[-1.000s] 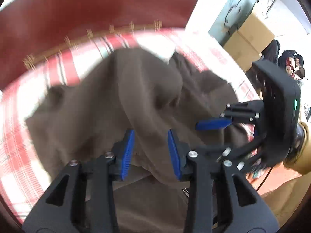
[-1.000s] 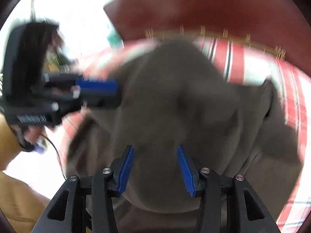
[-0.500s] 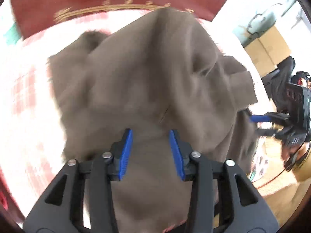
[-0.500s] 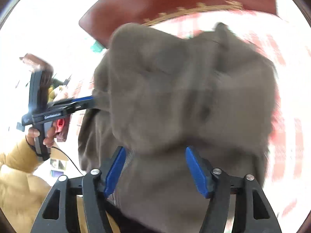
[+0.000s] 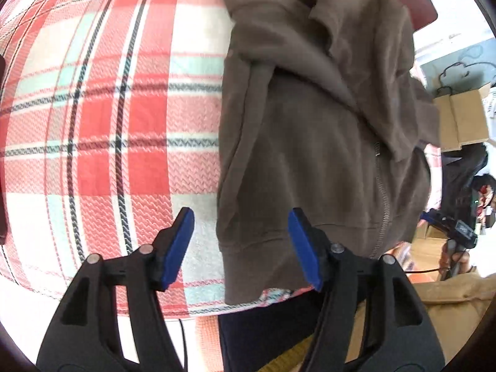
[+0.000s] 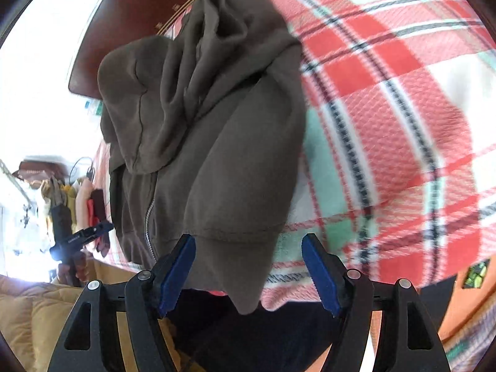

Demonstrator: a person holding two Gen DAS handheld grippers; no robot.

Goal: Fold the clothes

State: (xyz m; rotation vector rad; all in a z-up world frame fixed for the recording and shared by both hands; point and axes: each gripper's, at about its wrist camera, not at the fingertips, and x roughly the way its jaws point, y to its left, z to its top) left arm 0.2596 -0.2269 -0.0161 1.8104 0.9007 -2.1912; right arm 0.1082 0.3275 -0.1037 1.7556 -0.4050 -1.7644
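A brown zip-up hoodie point(image 5: 310, 124) lies bunched on a red plaid blanket point(image 5: 108, 108), its hem hanging over the near edge. My left gripper point(image 5: 240, 245) is open and empty, its jaws either side of the hem's left corner. The right gripper shows far off at the right of this view point(image 5: 446, 226). In the right wrist view the same hoodie point(image 6: 217, 139) lies on the blanket point(image 6: 387, 124). My right gripper point(image 6: 248, 269) is open and empty over the hem's right corner. The left gripper shows small at the left point(image 6: 83, 235).
A dark red headboard point(image 6: 124, 31) stands behind the blanket. Cardboard boxes point(image 5: 462, 117) stand at the right of the left wrist view. The person's tan jacket point(image 6: 31, 310) and dark trousers point(image 5: 263, 334) are at the near edge.
Both grippers have opened wider and drawn back to the near edge. The hoodie, earlier lifted and bunched close to the cameras, now lies on the blanket. The grippers have moved apart.
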